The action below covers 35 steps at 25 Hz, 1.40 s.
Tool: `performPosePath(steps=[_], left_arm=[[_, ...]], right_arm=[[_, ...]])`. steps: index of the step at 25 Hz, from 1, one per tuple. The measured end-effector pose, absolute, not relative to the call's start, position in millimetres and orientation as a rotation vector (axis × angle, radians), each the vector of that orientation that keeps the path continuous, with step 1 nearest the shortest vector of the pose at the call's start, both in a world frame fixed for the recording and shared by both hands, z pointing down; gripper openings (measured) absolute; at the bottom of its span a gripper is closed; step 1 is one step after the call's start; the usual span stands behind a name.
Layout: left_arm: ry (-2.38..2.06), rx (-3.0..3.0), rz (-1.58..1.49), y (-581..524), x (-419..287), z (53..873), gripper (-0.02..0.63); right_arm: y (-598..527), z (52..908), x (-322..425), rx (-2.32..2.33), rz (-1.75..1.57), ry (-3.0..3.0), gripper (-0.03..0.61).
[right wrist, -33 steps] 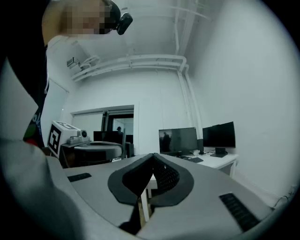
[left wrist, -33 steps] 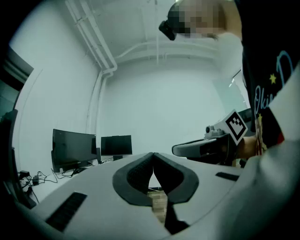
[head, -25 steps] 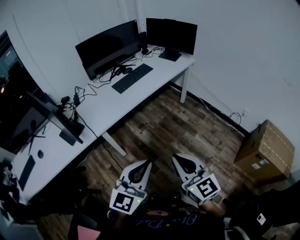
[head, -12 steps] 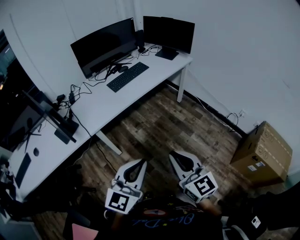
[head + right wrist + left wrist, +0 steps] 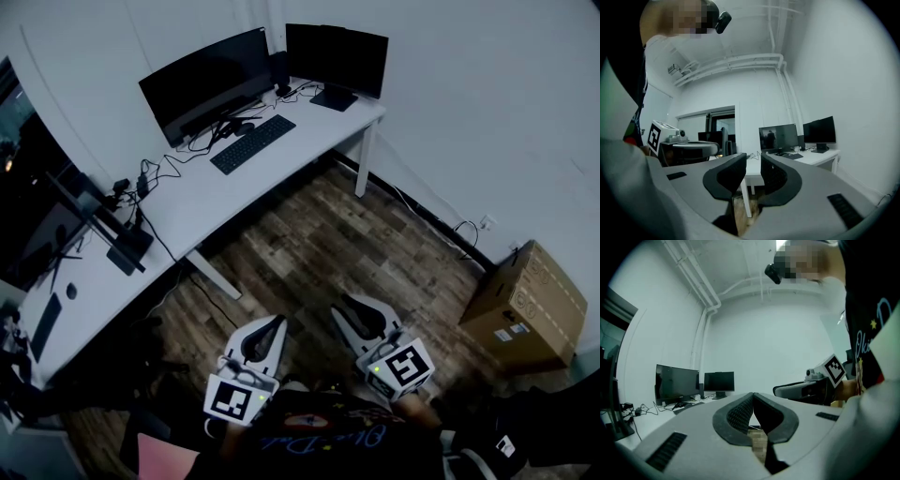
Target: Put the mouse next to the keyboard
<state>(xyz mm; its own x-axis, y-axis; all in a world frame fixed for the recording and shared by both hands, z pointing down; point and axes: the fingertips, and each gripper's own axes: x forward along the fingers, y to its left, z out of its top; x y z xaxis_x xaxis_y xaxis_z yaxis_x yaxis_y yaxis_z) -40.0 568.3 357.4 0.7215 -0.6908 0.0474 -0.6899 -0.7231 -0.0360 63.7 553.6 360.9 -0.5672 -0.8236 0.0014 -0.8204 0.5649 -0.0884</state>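
We hold both grippers low over the wooden floor [image 5: 347, 253], side by side and level, well apart from the white surface [image 5: 281, 164]. The left gripper [image 5: 753, 395] has its jaws together: in the left gripper view the dark ribbed pads meet at the tips, and nothing sits between them. The right gripper [image 5: 753, 159] has its jaws apart. A clear gap shows between the two pads in the right gripper view. They have just been opening, and nothing is between them either. Each gripper carries its marker cube close to our body.

On the surface a black keyboard [image 5: 253, 143] lies at a slant in front of the wide monitor [image 5: 206, 84]. A second monitor [image 5: 336, 59] stands at the far corner, near the wall. We take the small dark lump [image 5: 244, 128] just behind the keyboard's far edge, at the foot of the wide monitor, to be the mouse. It is too small for us to be sure. Cables [image 5: 164, 171] trail along the surface to the left of the keyboard. A cardboard box [image 5: 530, 305] stands on the floor by the right wall, well apart from both grippers.
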Motion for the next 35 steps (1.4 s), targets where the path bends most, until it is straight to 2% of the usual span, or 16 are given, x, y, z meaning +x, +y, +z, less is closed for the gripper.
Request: performPosePath(steps=[5, 17, 35], left_arm=[[1.157, -2.908, -0.112, 573, -32, 362, 0.000], [1.087, -2.923, -0.105, 550, -12, 365, 0.000], [1.048, -2.956, -0.044, 417, -3, 373, 0.000]], right_arm=[[561, 370, 76, -1.452, -0.151, 2.743, 0.121], [547, 371, 95, -1.491, -0.177, 2.705, 0.133], [421, 374, 99, -1.520, -0.171, 2.709, 0.143]])
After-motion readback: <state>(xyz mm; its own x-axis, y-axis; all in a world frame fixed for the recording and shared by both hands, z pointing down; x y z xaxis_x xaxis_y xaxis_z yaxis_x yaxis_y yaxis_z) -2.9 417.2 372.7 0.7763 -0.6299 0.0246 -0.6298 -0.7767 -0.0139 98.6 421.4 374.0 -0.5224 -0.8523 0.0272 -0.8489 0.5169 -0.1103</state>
